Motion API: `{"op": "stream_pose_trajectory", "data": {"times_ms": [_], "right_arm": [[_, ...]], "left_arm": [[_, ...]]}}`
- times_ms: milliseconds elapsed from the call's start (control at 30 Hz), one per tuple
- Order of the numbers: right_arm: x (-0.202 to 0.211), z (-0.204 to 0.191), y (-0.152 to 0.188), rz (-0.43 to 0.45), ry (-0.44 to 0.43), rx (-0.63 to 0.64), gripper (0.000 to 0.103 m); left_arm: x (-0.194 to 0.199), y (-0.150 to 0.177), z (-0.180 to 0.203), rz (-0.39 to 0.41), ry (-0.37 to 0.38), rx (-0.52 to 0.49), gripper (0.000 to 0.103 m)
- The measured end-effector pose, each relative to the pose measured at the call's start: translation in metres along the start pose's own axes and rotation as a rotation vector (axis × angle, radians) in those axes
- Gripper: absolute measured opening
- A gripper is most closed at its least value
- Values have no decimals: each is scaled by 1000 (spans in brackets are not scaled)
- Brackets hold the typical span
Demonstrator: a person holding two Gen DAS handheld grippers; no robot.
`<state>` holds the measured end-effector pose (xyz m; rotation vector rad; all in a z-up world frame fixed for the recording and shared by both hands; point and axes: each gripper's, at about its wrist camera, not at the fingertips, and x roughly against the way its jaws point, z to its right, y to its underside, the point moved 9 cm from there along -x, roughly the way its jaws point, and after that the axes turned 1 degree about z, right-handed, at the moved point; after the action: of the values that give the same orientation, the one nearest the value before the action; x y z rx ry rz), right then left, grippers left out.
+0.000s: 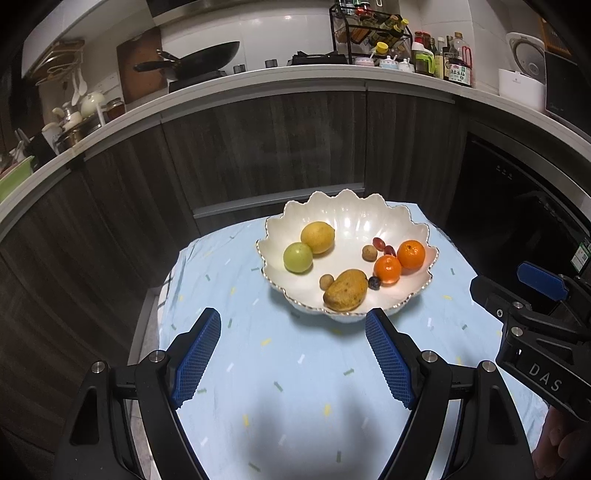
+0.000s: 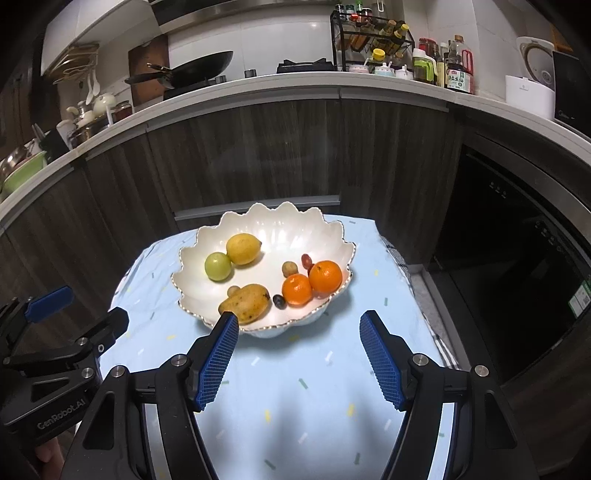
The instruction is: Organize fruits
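Observation:
A white scalloped bowl (image 1: 369, 214) (image 2: 288, 221) sits on a small table with a light blue cloth (image 1: 288, 369) (image 2: 314, 387). In it lie a lemon (image 1: 317, 237) (image 2: 243, 249), a green fruit (image 1: 298, 257) (image 2: 218, 266), a mango (image 1: 345, 290) (image 2: 244, 303), two oranges (image 1: 410, 253) (image 2: 325, 274), and small grapes and longans (image 1: 369, 253). My left gripper (image 1: 293, 321) is open and empty, short of the bowl's near rim. My right gripper (image 2: 298, 323) is open and empty, also short of the near rim; it shows at the right of the left wrist view (image 1: 517, 291).
Dark wood cabinets (image 1: 258, 147) stand right behind the table. The counter above holds a wok (image 1: 207, 59), a spice rack (image 1: 369, 33), bottles and a rice cooker (image 1: 524, 66). A dark appliance front (image 2: 517, 277) stands to the right.

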<state>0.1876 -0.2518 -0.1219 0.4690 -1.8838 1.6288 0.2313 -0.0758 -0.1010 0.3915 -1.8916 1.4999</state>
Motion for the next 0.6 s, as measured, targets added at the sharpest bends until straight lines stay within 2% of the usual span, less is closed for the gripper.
{"op": "stream_pose_trajectory", "data": {"times_ms": [600], "right_arm": [[39,12,35,25,15,33,69]], "left_arm": [[42,53,4,-9,-49,83,80]]}}
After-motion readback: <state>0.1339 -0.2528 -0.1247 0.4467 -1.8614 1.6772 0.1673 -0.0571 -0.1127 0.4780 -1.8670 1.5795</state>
